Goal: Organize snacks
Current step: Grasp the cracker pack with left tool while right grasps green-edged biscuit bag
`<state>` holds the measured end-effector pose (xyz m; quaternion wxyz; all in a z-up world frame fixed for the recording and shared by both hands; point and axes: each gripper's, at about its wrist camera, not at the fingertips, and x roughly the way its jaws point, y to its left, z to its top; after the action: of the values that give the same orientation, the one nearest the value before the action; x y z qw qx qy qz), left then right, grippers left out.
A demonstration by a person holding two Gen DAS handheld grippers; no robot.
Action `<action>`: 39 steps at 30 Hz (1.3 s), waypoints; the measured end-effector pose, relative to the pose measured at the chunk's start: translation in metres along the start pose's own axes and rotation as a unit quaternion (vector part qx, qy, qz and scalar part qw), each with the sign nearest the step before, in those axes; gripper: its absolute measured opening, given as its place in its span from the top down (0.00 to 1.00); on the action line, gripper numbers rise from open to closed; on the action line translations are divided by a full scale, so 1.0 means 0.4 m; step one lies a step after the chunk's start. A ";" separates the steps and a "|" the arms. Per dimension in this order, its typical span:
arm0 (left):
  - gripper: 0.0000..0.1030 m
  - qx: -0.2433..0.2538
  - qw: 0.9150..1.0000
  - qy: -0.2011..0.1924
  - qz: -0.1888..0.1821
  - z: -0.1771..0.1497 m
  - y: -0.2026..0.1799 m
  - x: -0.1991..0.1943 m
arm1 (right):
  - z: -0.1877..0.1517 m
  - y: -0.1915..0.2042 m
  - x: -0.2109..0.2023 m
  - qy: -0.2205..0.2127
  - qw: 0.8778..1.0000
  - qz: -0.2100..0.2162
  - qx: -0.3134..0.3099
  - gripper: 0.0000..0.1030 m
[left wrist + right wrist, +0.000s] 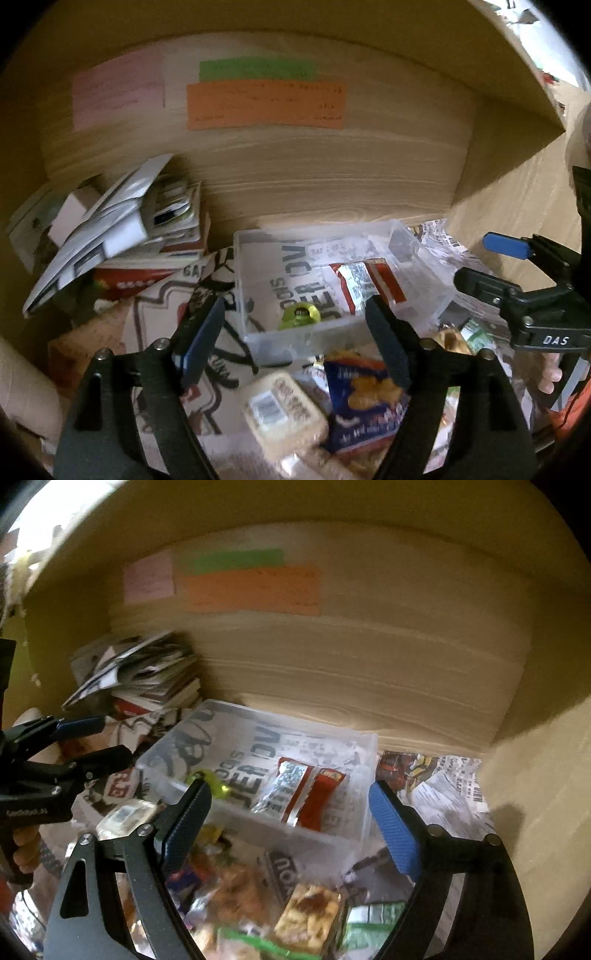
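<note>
Both grippers, left (295, 343) and right (291, 829), hover over the snack pile, jaws wide apart, empty, facing the bin (424, 258).

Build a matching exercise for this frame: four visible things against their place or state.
Things:
1. red and silver packet
2. green round item
3. blue snack bag
4. left tongs

Places or states:
A. open, holding nothing
B. lying outside the clear bin, in front of it
C. inside the bin, near its front wall
D. inside the bin, toward the middle

Pairs: 1-D, 2-C, 3-B, 4-A
</note>
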<state>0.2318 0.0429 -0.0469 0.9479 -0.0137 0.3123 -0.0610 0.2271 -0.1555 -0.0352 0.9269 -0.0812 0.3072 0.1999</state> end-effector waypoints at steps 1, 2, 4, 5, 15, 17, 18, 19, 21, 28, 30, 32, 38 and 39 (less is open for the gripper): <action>0.22 -0.002 1.000 -0.002 0.001 -0.009 0.003 -0.012 | -0.008 0.007 -0.013 -0.004 1.000 0.000 -0.001 0.17; 0.21 -0.004 1.000 -0.003 0.002 -0.018 0.006 -0.022 | -0.015 0.010 -0.022 -0.007 1.000 0.001 -0.001 0.16; 0.20 -0.007 1.000 -0.005 0.005 -0.039 0.011 -0.044 | -0.030 0.015 -0.039 -0.011 1.000 0.003 0.003 0.16; 0.20 -0.007 1.000 -0.005 0.006 -0.050 0.013 -0.054 | -0.039 0.016 -0.049 -0.013 1.000 0.004 0.006 0.16; 0.15 -0.020 0.999 0.017 0.028 -0.191 0.050 -0.108 | -0.123 0.025 -0.082 0.005 0.999 0.013 0.037 0.15; 0.15 -0.033 0.999 0.029 0.029 -0.220 0.062 -0.105 | -0.146 0.027 -0.084 0.011 0.999 0.008 0.039 0.15; 0.15 -0.037 0.998 0.033 0.029 -0.231 0.066 -0.105 | -0.158 0.029 -0.085 0.014 0.999 0.005 0.040 0.15; 0.15 -0.042 0.998 0.038 0.028 -0.246 0.071 -0.102 | -0.173 0.030 -0.087 0.017 0.999 0.001 0.041 0.15; 0.15 -0.047 0.997 0.044 0.031 -0.276 0.077 -0.094 | -0.199 0.032 -0.085 0.026 0.999 -0.001 0.042 0.15; 0.15 -0.063 0.993 0.077 0.058 -0.366 0.108 -0.061 | -0.283 0.020 -0.065 0.063 0.996 0.000 0.070 0.15; 0.14 -0.064 0.993 0.077 0.055 -0.379 0.116 -0.063 | -0.301 0.012 -0.059 0.072 0.994 0.003 0.081 0.15; 0.14 -0.065 0.994 0.074 0.053 -0.384 0.122 -0.071 | -0.312 0.007 -0.054 0.079 0.993 0.002 0.090 0.15; 0.15 -0.068 0.993 0.083 0.039 -0.391 0.111 -0.063 | -0.334 0.011 -0.026 0.095 0.991 0.006 0.096 0.16; 0.17 -0.071 0.993 0.086 0.033 -0.392 0.107 -0.058 | -0.337 0.015 -0.019 0.099 0.990 0.010 0.095 0.19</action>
<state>0.1246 0.0902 -0.1621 0.9159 -0.0649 0.3961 -0.0080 0.1468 -0.1895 -0.1382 0.8934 -0.0086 0.4157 0.1702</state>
